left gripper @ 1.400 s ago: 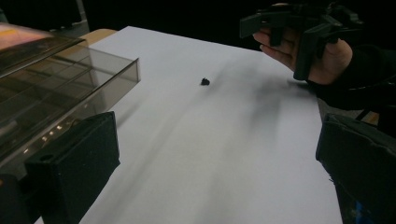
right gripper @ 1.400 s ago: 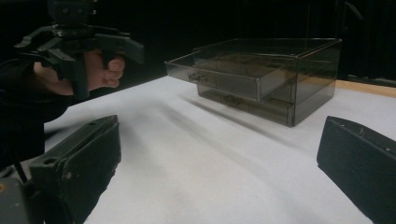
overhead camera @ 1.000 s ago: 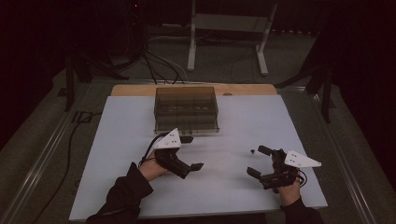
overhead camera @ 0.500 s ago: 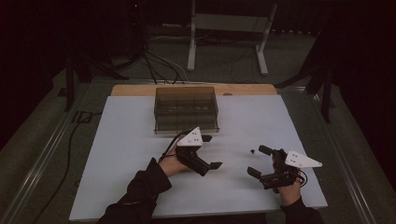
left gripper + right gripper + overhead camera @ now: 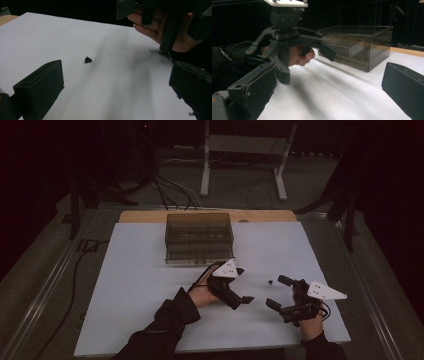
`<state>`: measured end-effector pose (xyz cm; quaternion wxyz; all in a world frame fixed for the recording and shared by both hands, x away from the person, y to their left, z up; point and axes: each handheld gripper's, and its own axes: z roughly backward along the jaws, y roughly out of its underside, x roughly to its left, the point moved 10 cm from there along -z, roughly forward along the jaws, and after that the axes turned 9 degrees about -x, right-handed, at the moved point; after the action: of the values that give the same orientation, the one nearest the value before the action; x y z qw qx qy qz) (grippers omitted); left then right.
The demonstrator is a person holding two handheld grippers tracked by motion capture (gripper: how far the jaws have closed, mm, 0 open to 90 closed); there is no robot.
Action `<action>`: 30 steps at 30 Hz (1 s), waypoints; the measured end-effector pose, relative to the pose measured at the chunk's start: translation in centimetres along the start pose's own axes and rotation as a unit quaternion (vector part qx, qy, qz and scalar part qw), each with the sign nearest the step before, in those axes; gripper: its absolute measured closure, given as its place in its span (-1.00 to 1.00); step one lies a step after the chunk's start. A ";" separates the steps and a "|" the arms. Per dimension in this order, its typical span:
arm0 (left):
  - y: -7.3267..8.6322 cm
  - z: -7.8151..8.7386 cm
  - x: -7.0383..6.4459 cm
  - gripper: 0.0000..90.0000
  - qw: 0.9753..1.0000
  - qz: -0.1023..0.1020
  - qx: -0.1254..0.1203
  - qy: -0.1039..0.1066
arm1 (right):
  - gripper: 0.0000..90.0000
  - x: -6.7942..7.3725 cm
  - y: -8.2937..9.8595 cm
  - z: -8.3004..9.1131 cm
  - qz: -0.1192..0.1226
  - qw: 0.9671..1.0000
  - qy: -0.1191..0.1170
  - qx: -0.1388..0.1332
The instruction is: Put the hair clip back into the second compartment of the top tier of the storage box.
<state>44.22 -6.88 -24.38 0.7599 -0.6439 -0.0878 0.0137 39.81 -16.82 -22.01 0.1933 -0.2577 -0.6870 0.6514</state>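
Note:
A tiny black part (image 5: 270, 282) lies on the white table (image 5: 140, 285), between my two grippers. In the left gripper view the black part (image 5: 87, 59) sits ahead of the jaws, slightly left of centre. My left gripper (image 5: 243, 285) stands open just left of the part, nothing between its jaws. To the part's right, my right gripper (image 5: 278, 292) is open too and holds nothing. A smoky see-through drawer box (image 5: 200, 237) stands at the back middle of the table. The right gripper view has the left gripper (image 5: 307, 62) close in front and the drawer box (image 5: 357, 45) behind it.
A bare wooden strip (image 5: 150, 216) runs along the table's far edge behind the box. Beyond it the dark floor holds cables (image 5: 172, 190) and a metal stand (image 5: 245, 150). A cable (image 5: 82, 250) hangs off the table's left side.
My left gripper has moved to the right, from the table's middle-left up close to the small black part and the right gripper. The right gripper has stayed in place.

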 end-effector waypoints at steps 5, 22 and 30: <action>0.2 -1.6 0.6 -0.99 1.000 0.010 -0.001 0.003 | -1.00 0.0 -0.1 0.1 0.001 1.000 0.000 -0.002; -0.2 -6.3 2.8 -0.99 0.999 0.033 0.007 -0.009 | -1.00 0.1 0.0 0.2 0.002 1.000 -0.001 -0.001; 0.9 -8.5 3.3 -0.99 0.998 0.033 0.043 -0.016 | -1.00 0.0 -0.1 0.3 -0.001 1.000 0.000 -0.005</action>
<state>48.86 -14.59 -26.20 0.7847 -0.6127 -0.0782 0.0525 39.62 -17.06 -21.90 0.1930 -0.2577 -0.6904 0.6479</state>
